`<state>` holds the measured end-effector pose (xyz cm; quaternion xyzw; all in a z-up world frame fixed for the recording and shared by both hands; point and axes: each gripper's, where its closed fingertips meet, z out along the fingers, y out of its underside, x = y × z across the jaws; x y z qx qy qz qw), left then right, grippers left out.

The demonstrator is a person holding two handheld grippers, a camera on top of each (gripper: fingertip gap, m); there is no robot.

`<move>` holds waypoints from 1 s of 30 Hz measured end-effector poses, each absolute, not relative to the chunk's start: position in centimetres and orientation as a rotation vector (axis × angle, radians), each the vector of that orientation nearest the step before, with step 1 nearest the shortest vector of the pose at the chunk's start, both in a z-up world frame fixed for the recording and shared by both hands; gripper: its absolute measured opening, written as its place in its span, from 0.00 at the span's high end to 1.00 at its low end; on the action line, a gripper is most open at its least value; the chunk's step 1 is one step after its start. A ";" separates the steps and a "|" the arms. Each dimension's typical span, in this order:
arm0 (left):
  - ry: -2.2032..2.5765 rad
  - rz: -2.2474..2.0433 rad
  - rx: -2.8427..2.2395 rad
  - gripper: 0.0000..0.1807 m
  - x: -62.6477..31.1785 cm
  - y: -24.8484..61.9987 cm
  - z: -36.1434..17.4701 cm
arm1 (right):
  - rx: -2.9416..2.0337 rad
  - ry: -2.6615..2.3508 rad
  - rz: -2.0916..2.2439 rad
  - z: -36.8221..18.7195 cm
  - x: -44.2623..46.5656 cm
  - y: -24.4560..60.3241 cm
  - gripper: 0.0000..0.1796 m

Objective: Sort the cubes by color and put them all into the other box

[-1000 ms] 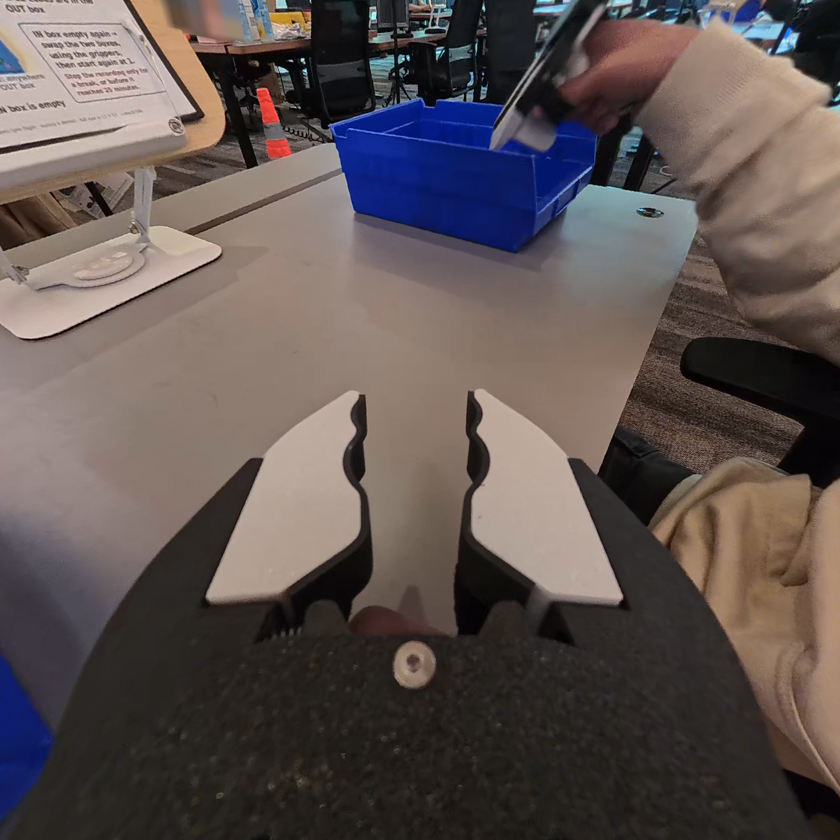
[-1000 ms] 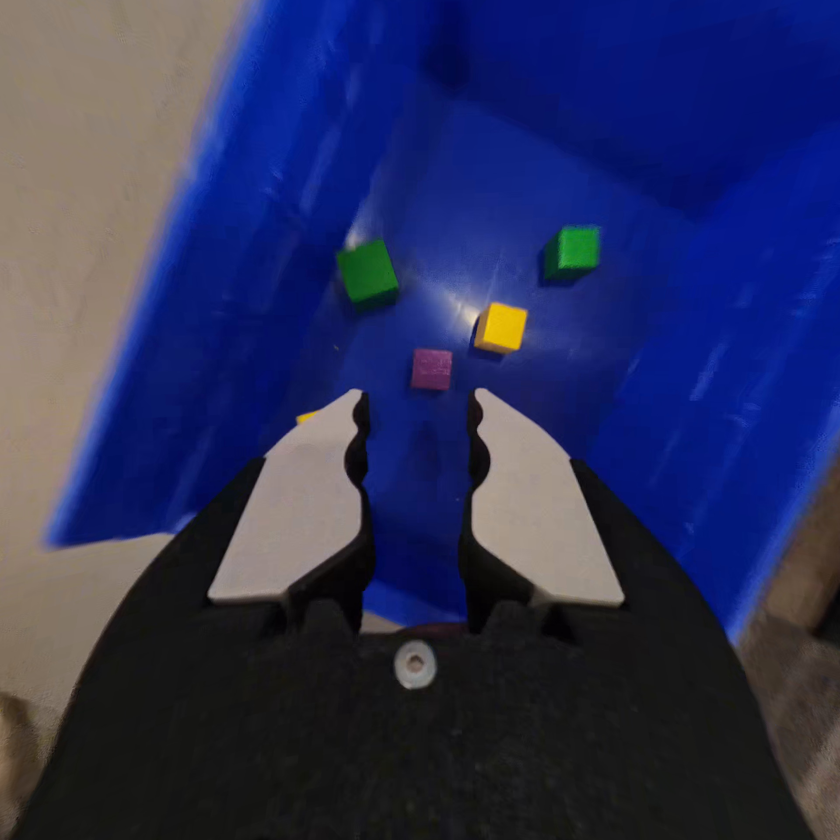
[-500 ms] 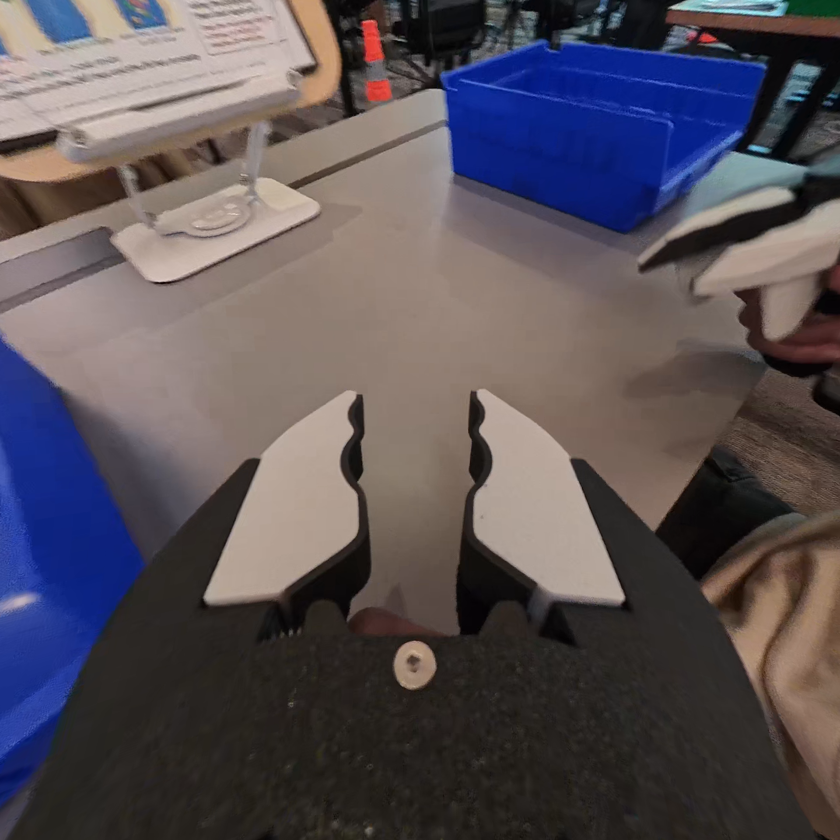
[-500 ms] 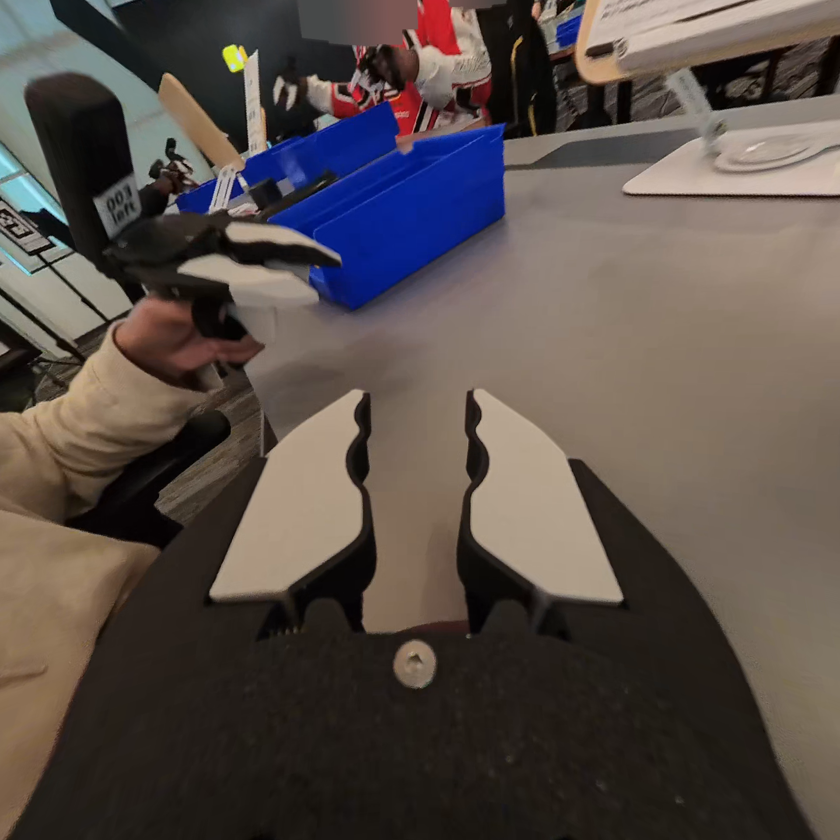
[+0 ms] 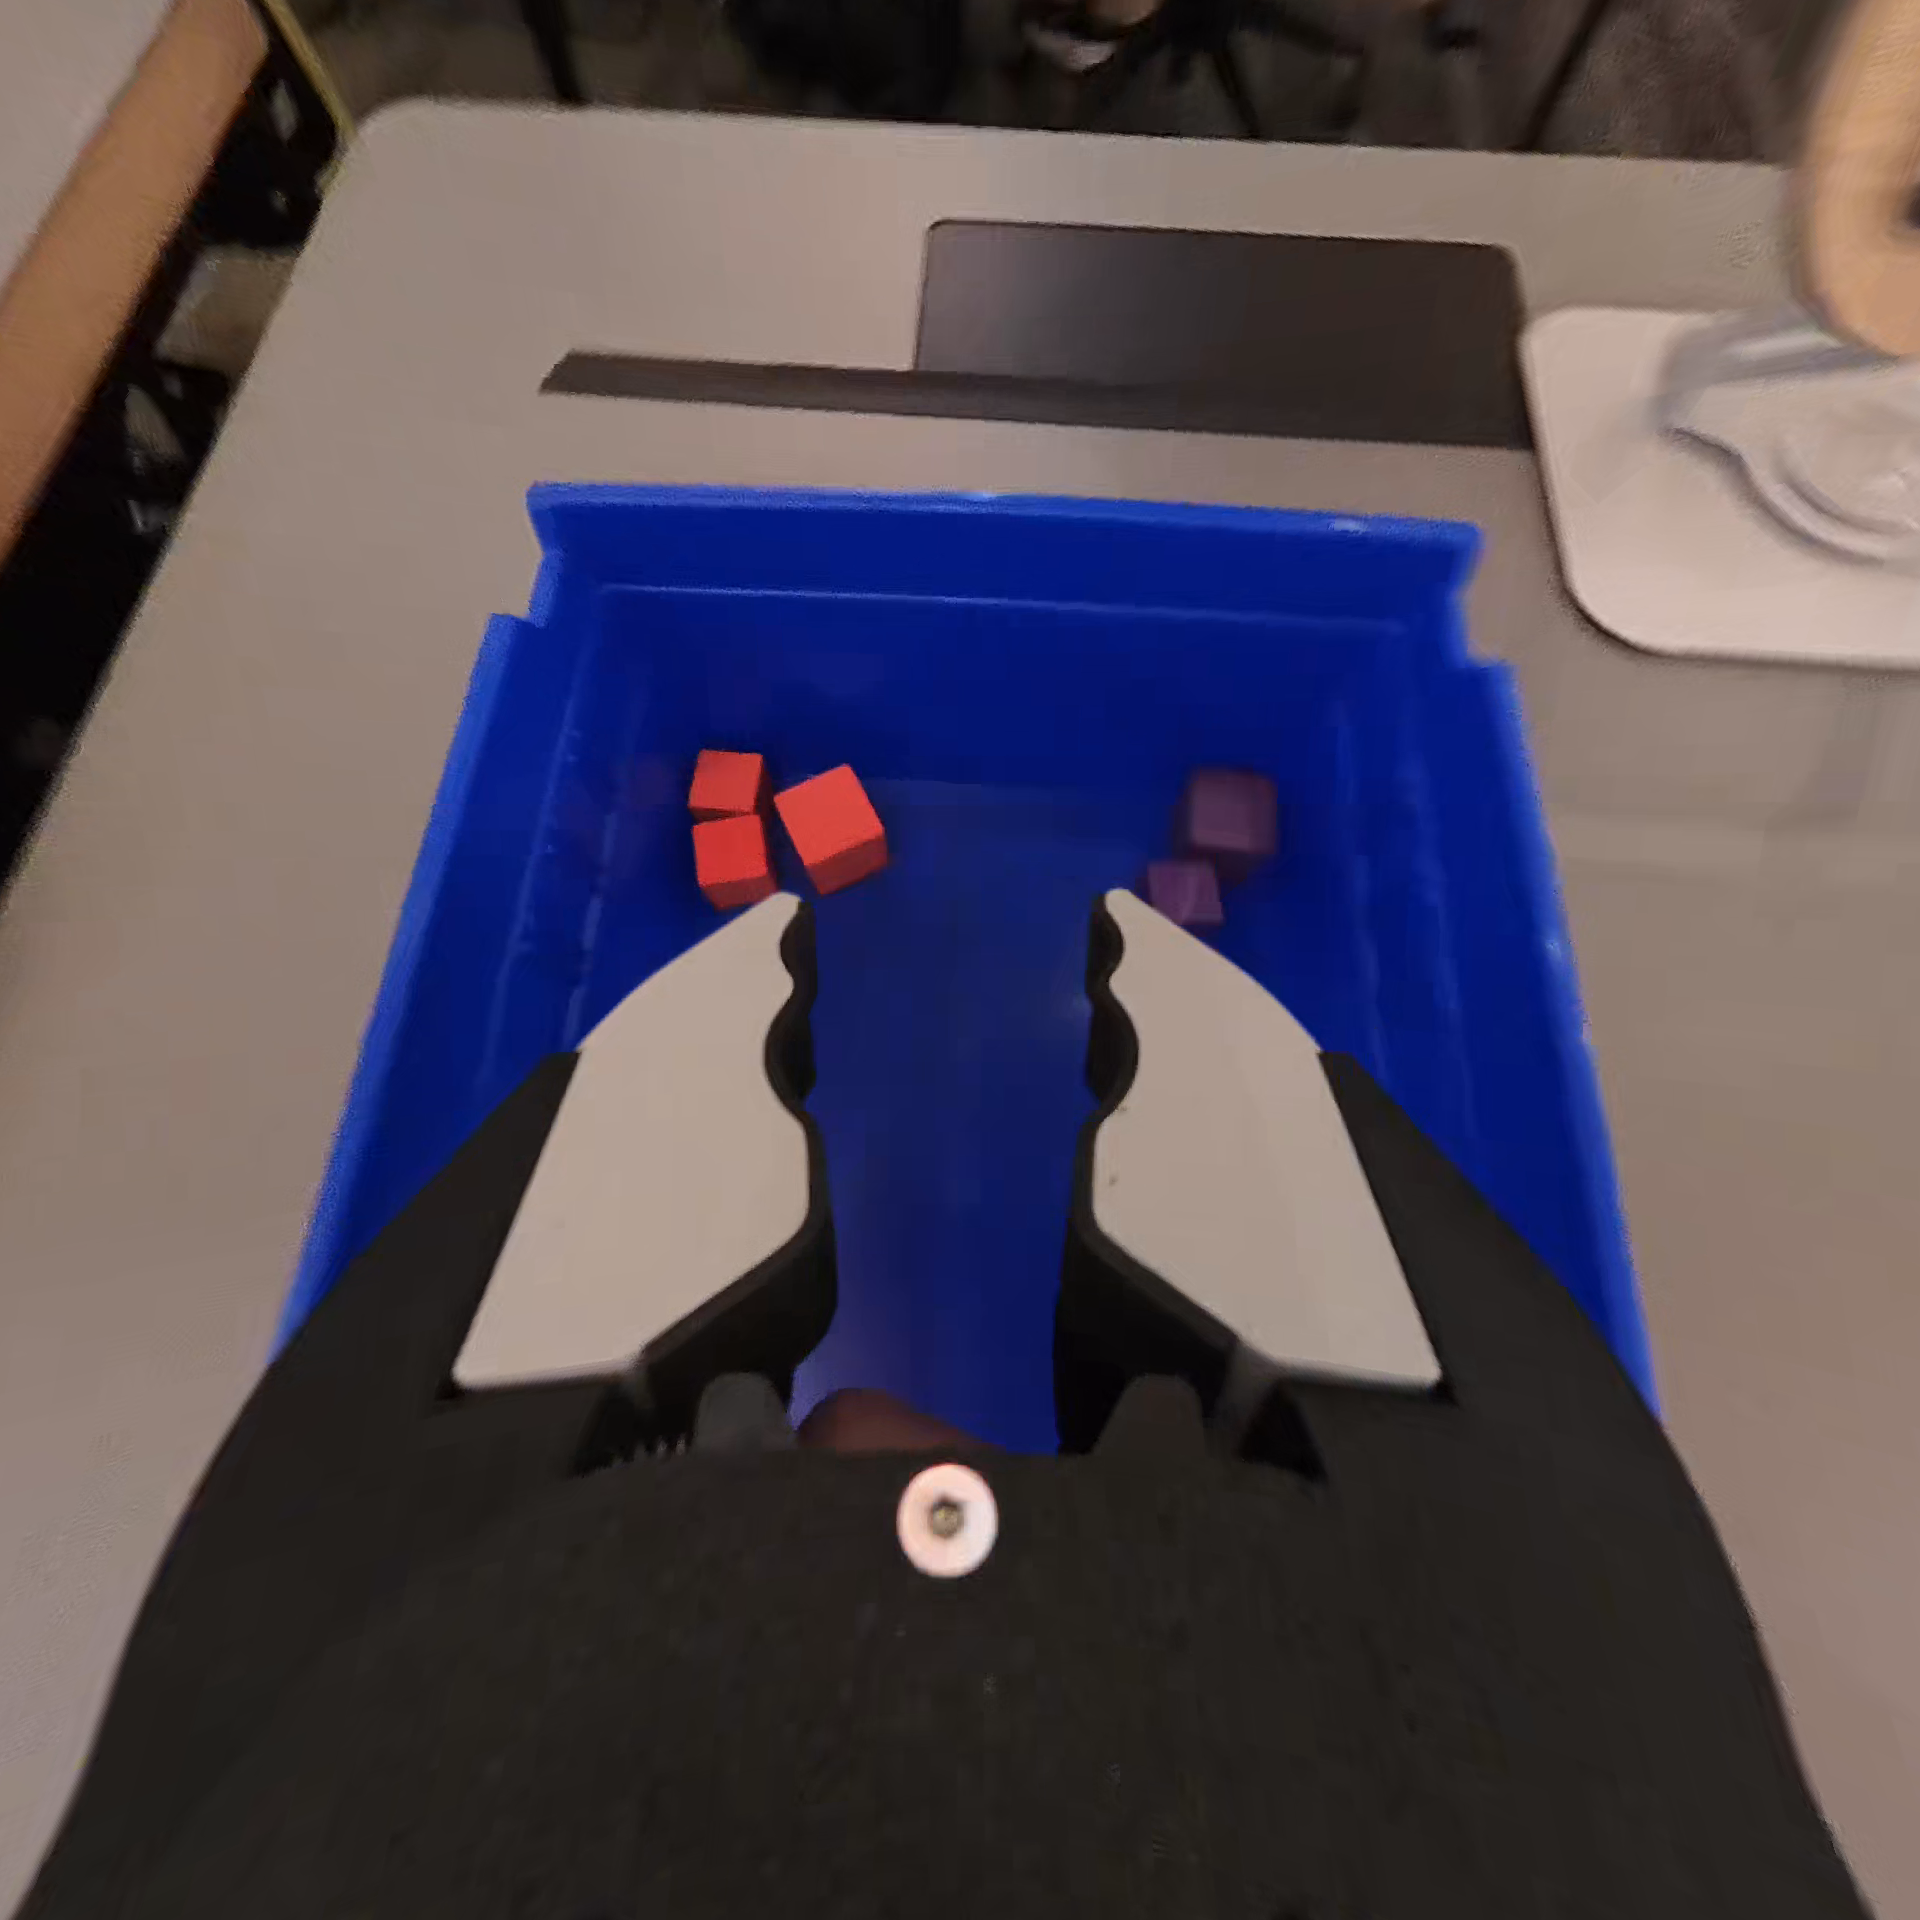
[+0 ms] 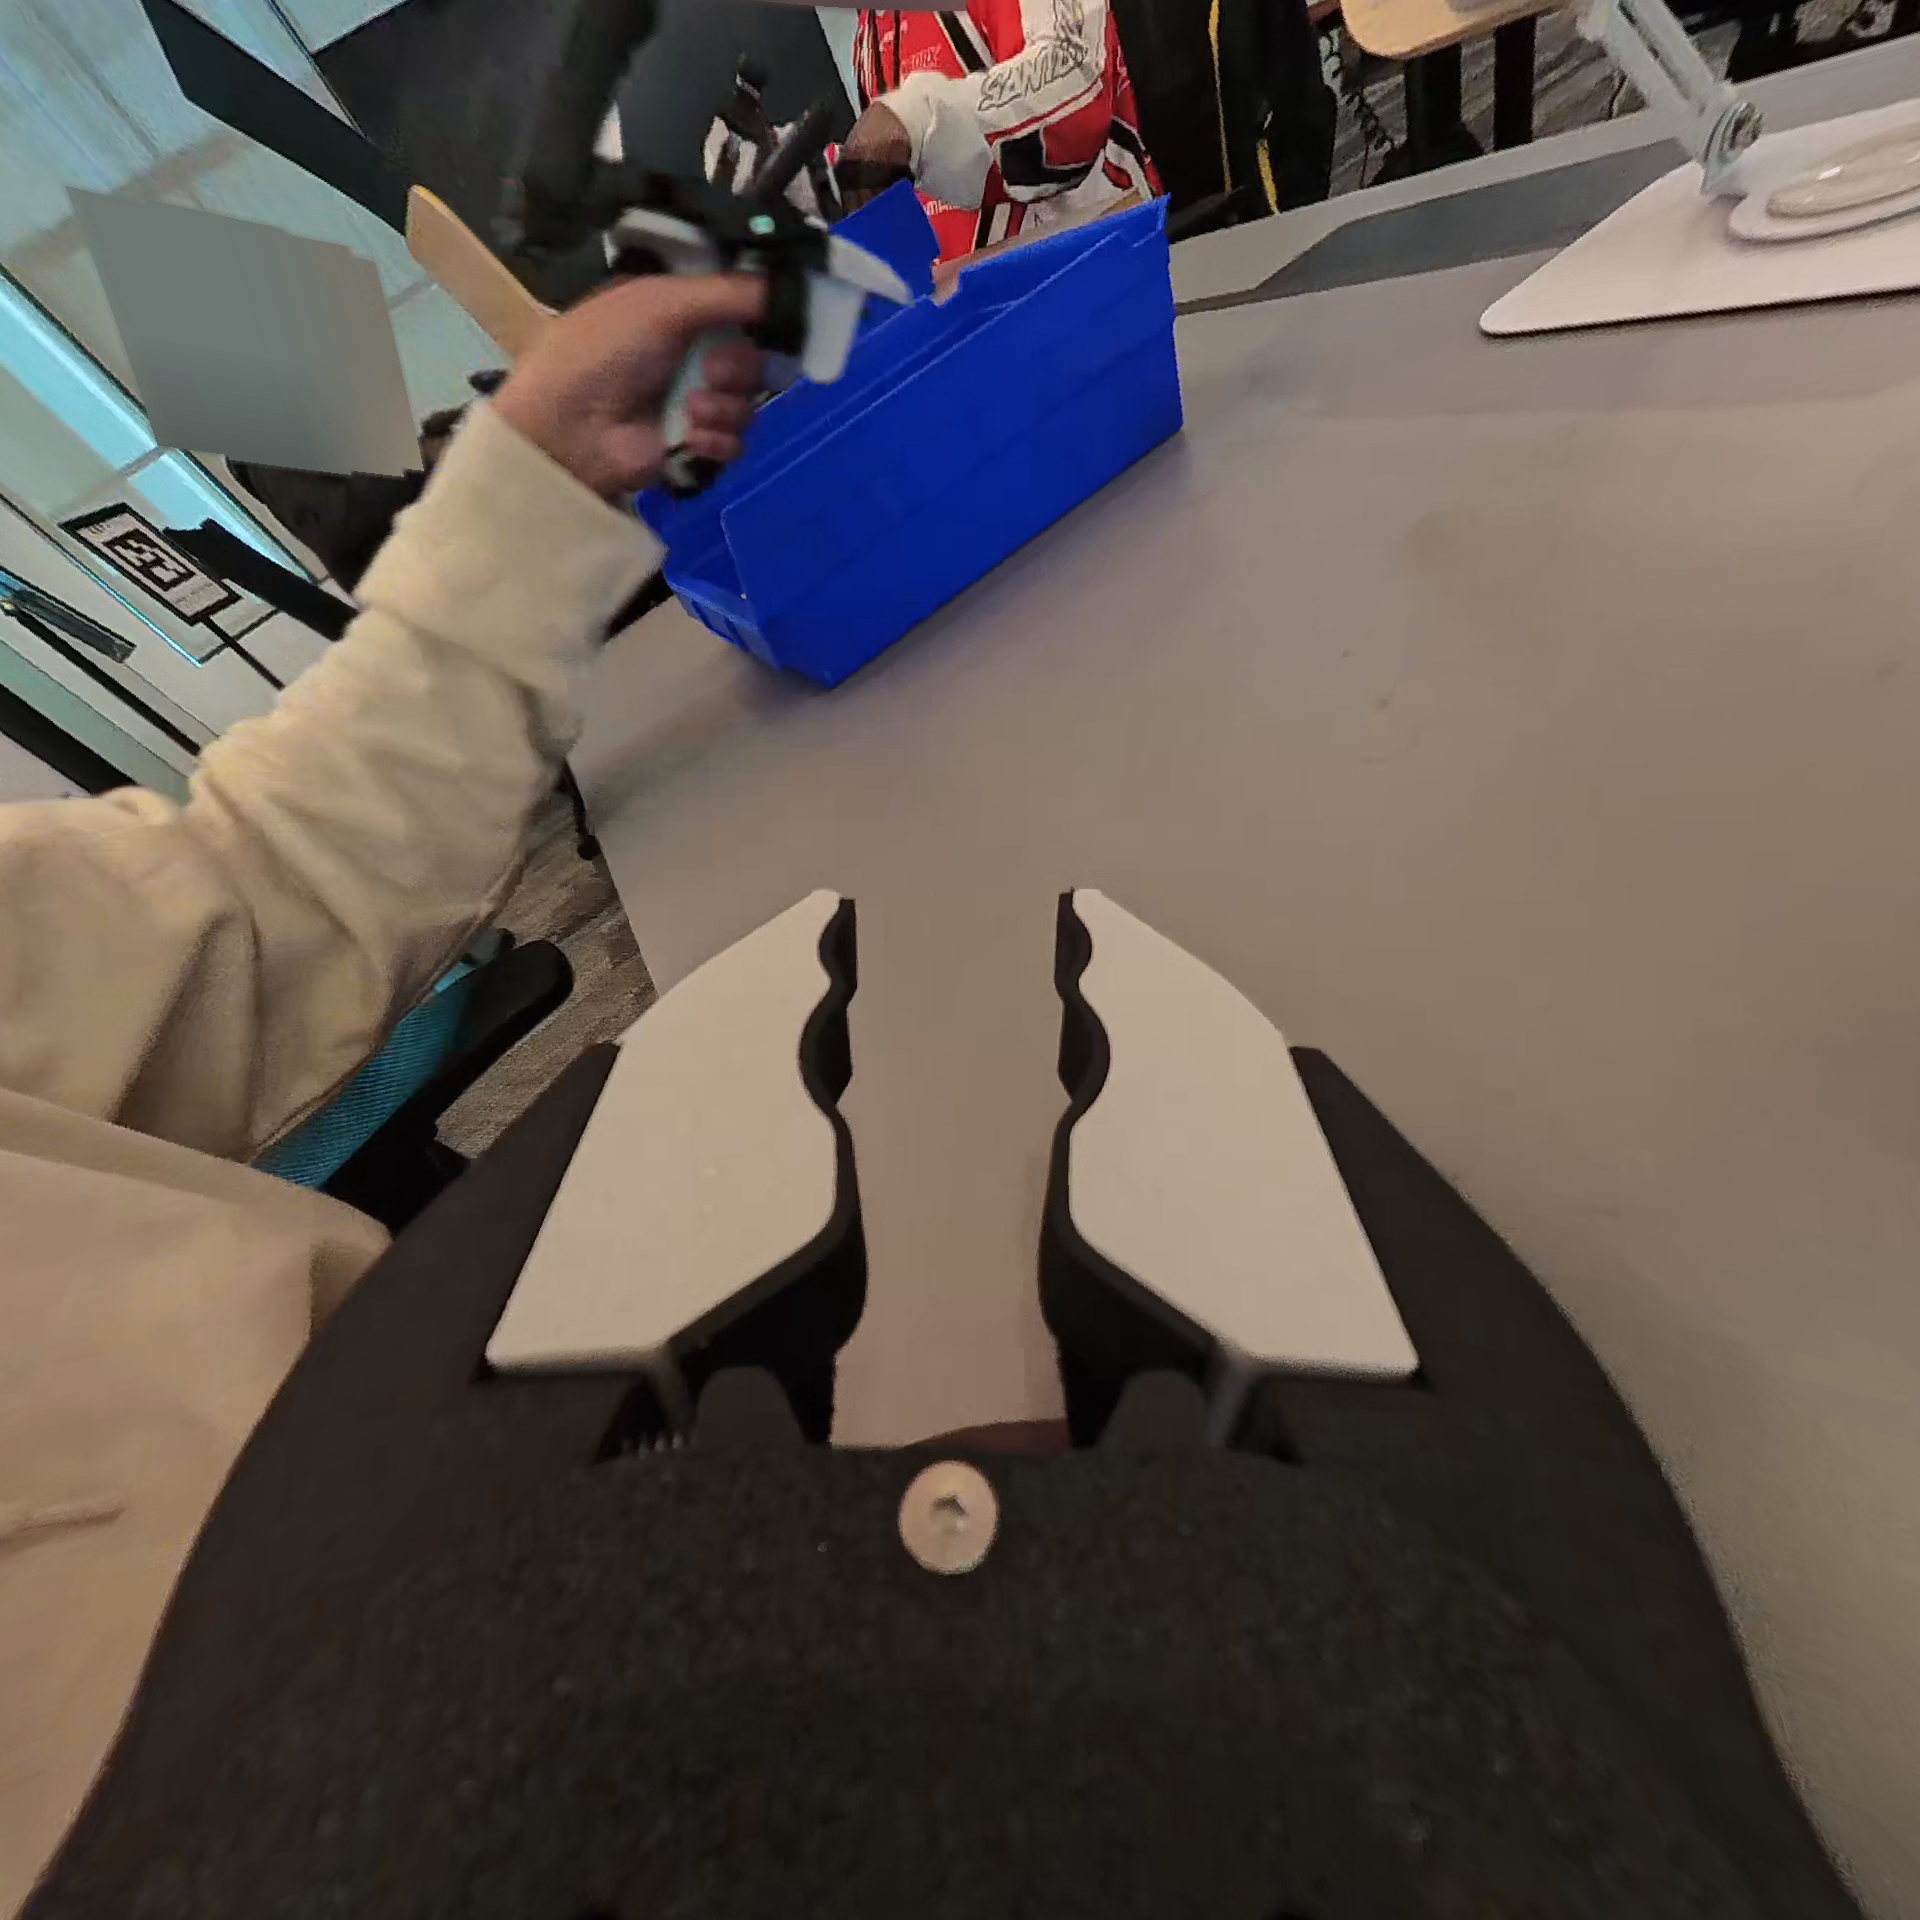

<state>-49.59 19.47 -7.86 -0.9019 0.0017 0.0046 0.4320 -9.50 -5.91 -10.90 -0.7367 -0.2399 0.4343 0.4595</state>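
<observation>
The left wrist view looked down into a blue box (image 5: 436,997) on a grey table (image 5: 208,935); the left gripper (image 5: 945,914) hung over the box's open middle with its fingers apart and nothing between them; three red cubes (image 5: 779,826) sat bunched together toward the far left of the box floor, touching or nearly touching; two purple cubes (image 5: 1210,847) sat toward the far right, close to one another and well apart from the red group; the frame was somewhat blurred, so finer detail of the purple pair could not be told.

The right wrist view looked across the bare table; the right gripper (image 6: 956,914) hovered above it with its fingers apart and empty; farther off, the person's hand (image 6: 623,384) in a cream sleeve (image 6: 343,748) held the other gripper over the same blue box; a white stand base (image 6: 1704,249) lay at the far right of the table; another person in a red and white top (image 6: 1029,94) was behind it.

Judging by the colour groups already laid in this box, sorting was partly done; neither gripper carried a cube, so the step in hand looked like a gap between placements; the next move would call for fetching another cube from the source box, not visible here, and setting it beside its own colour.
</observation>
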 end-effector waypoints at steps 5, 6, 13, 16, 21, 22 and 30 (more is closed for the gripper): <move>-0.222 0.097 -2.309 0.71 -51.4 24.5 -12.5 | -1.809 -0.627 1.050 -10.6 -9.6 -6.5 0.80; -0.251 0.122 -2.324 0.71 -51.9 25.0 -13.2 | -1.808 -0.639 1.027 -10.7 -9.5 -6.6 0.80; -0.330 0.159 -2.472 0.83 -53.1 25.5 -18.4 | -1.811 -0.658 1.008 -10.9 -8.8 -7.1 0.80; -0.337 0.109 -2.481 0.84 -53.2 25.4 -18.5 | -1.814 -0.651 1.010 -10.8 -8.5 -7.0 0.80; -0.125 -0.043 -2.371 0.84 -50.6 22.9 -14.6 | -1.797 -0.630 0.990 -10.1 -7.7 -6.8 0.80; -0.060 -0.086 -2.325 0.84 -49.7 21.9 -13.3 | -1.794 -0.622 0.990 -10.0 -7.6 -6.8 0.80; 0.544 -0.695 -1.973 0.84 -37.6 9.3 -4.2 | -1.730 -0.604 0.955 -9.0 -7.4 -4.8 0.78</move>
